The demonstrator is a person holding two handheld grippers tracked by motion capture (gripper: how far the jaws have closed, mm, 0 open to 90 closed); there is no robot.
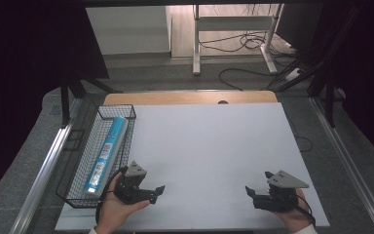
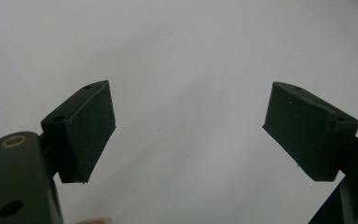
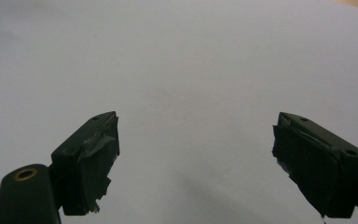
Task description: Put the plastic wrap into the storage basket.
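At the near left corner of the white sheet-covered table [image 1: 209, 146], I hold my left gripper [image 1: 158, 191] in my left hand [image 1: 114, 207], just beside the near end of the black wire-mesh basket [image 1: 80, 195]. Its jaws stand wide apart with nothing between them; the left gripper view confirms both black pads [image 2: 91, 128] face bare white surface. The blue and white cylindrical tube [image 1: 106, 156] lies lengthwise inside the basket, its far end resting toward the basket's far wall and its near end toward me. I judge that the tube lies this way because the long, narrow basket takes it lengthwise, and that the left gripper sits nearest because it is the one suited to reach it.

My right gripper [image 1: 249, 192], held in my right hand [image 1: 294, 214], rests low over the near right part of the table, well apart from the basket. Its jaws are likewise spread and empty; its pads [image 3: 98, 154] carry worn black tape, presumably for added friction. I judge this hand to be parked clear of the working side.

Surface: flat, matte white, unmarked, over a wooden tabletop whose far edge [image 1: 190, 97] shows beyond the sheet. Metal rails [image 1: 44, 170] flank the table. Beyond it lie grey flooring, loose black cables [image 1: 243, 41], and a white-framed desk leg [image 1: 196, 39]; dark screens close off both sides.
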